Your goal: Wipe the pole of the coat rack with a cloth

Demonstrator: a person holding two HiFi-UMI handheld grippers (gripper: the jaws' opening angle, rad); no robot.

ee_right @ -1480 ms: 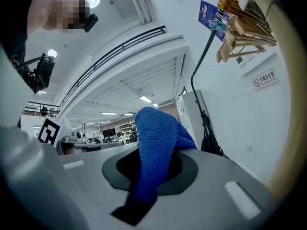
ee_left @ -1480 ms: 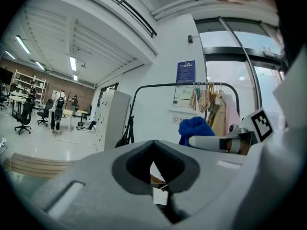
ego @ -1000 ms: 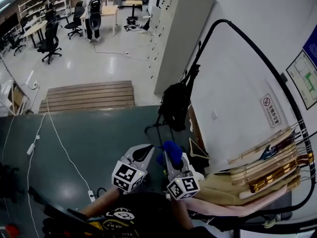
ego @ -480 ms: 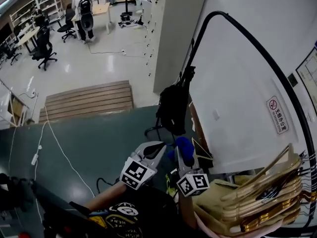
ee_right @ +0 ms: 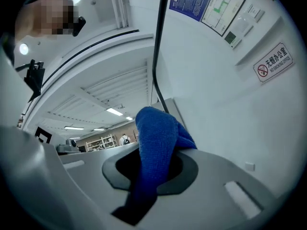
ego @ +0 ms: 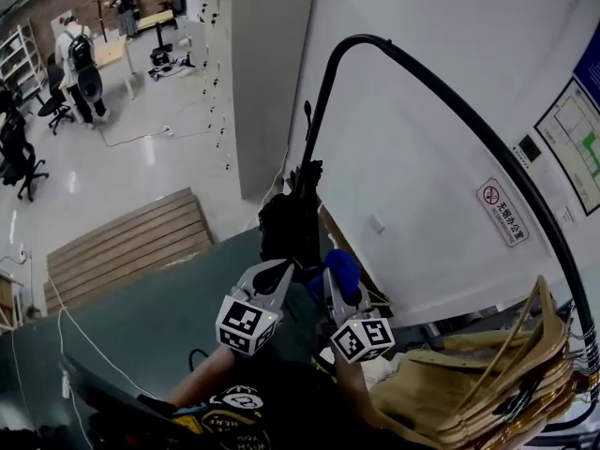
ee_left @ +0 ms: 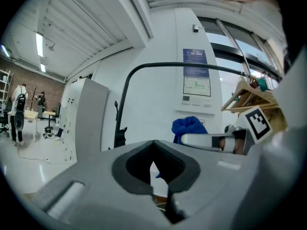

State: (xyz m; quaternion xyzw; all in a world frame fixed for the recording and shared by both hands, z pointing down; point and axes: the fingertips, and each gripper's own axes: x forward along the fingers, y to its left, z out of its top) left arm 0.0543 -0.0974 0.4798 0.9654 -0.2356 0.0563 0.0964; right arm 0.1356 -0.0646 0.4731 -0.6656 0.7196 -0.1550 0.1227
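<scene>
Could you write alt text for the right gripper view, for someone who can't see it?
A blue cloth is clamped in the right tongs and sticks up from them in the foreground. Behind it a thin black pole rises in front of a white wall that carries a no-smoking sign.

Shared office workroom with lockers and shelving.
Well beyond the fingers, a counter, wheeled office chairs and open shelving are seen on a pale polished floor, with people standing among them. Tall grey lockers are ranged just past the fingers. A no-smoking sign and a posted floor plan are fixed to the white wall to their right. Strip lights are set in the ceiling.
</scene>
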